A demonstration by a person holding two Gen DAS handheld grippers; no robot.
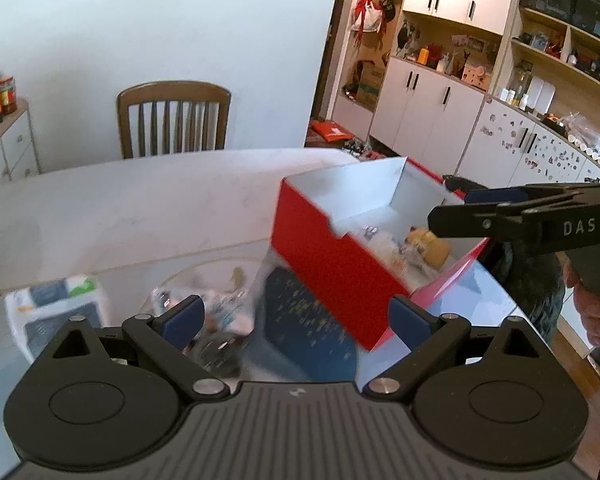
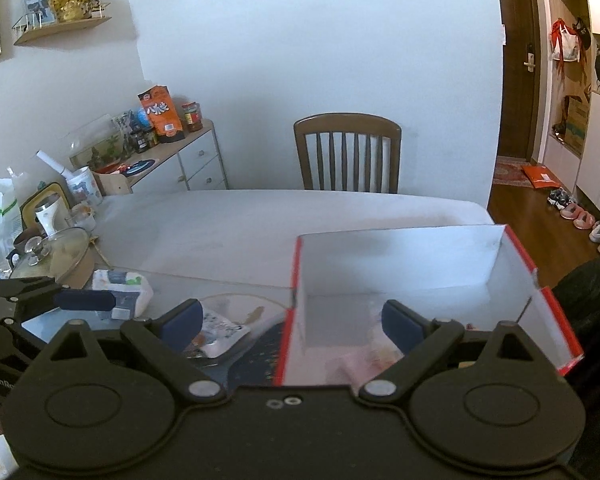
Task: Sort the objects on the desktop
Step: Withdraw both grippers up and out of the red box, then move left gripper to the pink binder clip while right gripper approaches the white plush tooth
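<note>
A big white table (image 2: 260,216) fills the room's middle, with a brown chair (image 2: 347,152) at its far side, at 12 o'clock. On the table's near end sits a red box (image 1: 332,256), white inside, at about 3 o'clock from a clear glass plate (image 2: 240,304). Small things lie in the box, one a yellow lump (image 1: 430,246). A tissue pack (image 1: 56,308) lies at 9 o'clock from the plate. The left gripper (image 1: 296,318) is spread wide, holding nothing. The right gripper (image 2: 292,320) is spread wide too, over the box's near edge.
</note>
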